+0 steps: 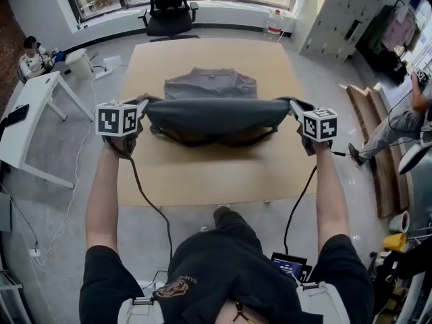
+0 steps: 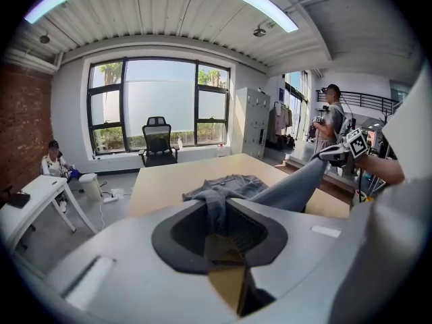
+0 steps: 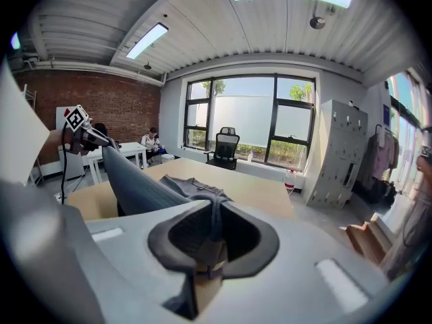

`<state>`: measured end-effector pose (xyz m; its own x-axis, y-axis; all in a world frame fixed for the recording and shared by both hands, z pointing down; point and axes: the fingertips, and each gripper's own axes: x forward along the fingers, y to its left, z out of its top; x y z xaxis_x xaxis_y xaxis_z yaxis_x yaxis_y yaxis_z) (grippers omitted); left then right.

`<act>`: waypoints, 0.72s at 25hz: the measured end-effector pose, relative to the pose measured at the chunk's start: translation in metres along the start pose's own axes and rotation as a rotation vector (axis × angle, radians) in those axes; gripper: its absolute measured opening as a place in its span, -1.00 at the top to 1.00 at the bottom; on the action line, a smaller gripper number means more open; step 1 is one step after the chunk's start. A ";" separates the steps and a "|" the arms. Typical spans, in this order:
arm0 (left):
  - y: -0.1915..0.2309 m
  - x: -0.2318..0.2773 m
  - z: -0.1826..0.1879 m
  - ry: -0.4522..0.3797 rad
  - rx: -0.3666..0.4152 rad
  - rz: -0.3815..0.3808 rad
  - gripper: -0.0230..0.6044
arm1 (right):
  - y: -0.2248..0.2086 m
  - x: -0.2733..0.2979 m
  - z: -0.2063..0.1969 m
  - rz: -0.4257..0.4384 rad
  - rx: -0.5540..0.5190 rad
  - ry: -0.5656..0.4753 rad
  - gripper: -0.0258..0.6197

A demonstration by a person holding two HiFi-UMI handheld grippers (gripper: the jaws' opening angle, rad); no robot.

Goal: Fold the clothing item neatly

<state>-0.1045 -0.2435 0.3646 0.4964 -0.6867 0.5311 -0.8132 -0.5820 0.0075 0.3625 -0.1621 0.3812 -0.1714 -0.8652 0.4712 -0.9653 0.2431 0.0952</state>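
A grey garment [image 1: 212, 117] is stretched in the air between my two grippers, above the tan table [image 1: 202, 174]. Its far part [image 1: 210, 85] still lies on the tabletop. My left gripper [image 1: 143, 108] is shut on the garment's left corner. In the left gripper view the cloth [image 2: 217, 204] runs up between the jaws of that gripper [image 2: 223, 231]. My right gripper [image 1: 294, 108] is shut on the right corner. The grey fabric [image 3: 214, 225] sits pinched in the jaws of that gripper [image 3: 210, 245] in the right gripper view. The raised fold hangs as a taut band, level between both hands.
A black office chair [image 1: 169, 7] stands beyond the table's far edge. A white desk [image 1: 27, 113] is to the left, with a seated person [image 1: 32, 56] behind it. Wooden boards [image 1: 374, 140] and another person [image 1: 405, 123] are on the right. Cables [image 1: 148, 201] hang from both grippers.
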 end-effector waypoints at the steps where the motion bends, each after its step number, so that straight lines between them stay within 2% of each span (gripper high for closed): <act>1: 0.004 0.012 0.006 0.002 -0.009 0.003 0.71 | -0.006 0.011 0.005 0.004 -0.002 0.000 0.79; 11: 0.068 0.127 0.046 0.075 -0.082 0.087 0.72 | -0.057 0.144 0.046 0.077 -0.008 0.031 0.79; 15: 0.094 0.173 0.047 0.107 -0.099 0.128 0.72 | -0.068 0.196 0.050 0.083 -0.004 0.069 0.79; 18: 0.116 0.206 0.040 0.138 -0.115 0.131 0.72 | -0.071 0.232 0.050 0.084 0.001 0.100 0.79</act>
<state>-0.0842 -0.4694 0.4408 0.3441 -0.6824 0.6449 -0.9012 -0.4328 0.0229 0.3816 -0.4023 0.4403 -0.2312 -0.7938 0.5626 -0.9486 0.3124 0.0510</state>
